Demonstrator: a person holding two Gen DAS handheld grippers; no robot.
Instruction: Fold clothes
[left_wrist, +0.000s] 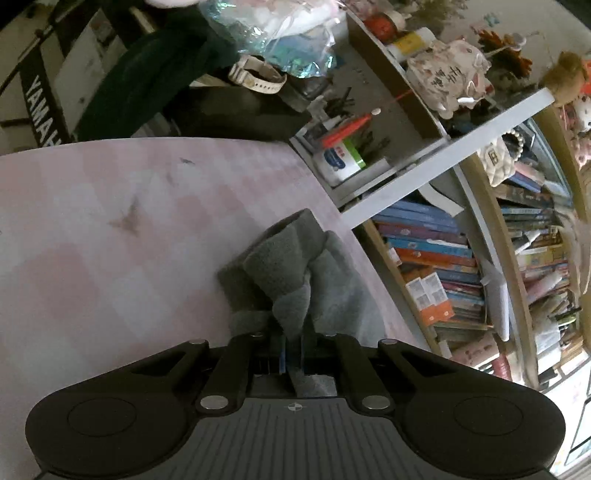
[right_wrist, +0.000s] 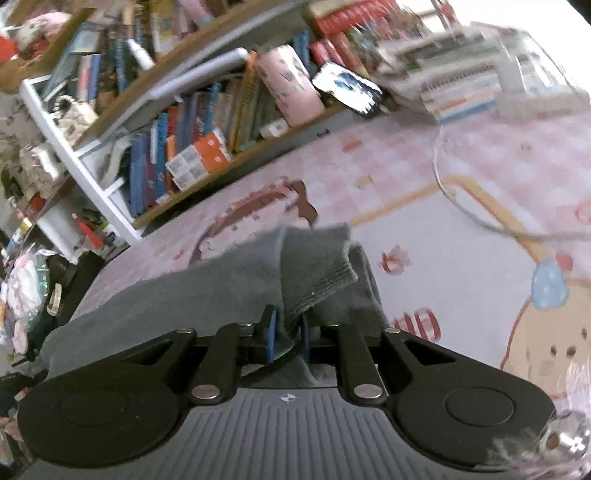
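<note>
Grey fleece, a soft garment, lies bunched on the pink checked cloth that covers the bench, and both pairs of jaws are clamped on it. In the left wrist view the left gripper has its jaws drawn almost together, pinching a thin fold of the garment that rises from between the blue pads and spreads ahead into a rumpled heap with a ribbed cuff at its far end. The heap sits near the edge of the cloth that faces the bookshelf; the shelf's rows of books stand just beyond that edge.

In the right wrist view, which is somewhat blurred, the right gripper likewise has its jaws nearly closed on a fold of the same grey fabric, the cloth passing between the blue pads and running back under the gripper body. From there the garment stretches away toward the bookshelf side as a broad flat panel, with a ribbed cuff standing up just ahead of the jaws. A thin pale cable curves over the cloth, well apart from the garment on the side away from the bookshelf.
</note>
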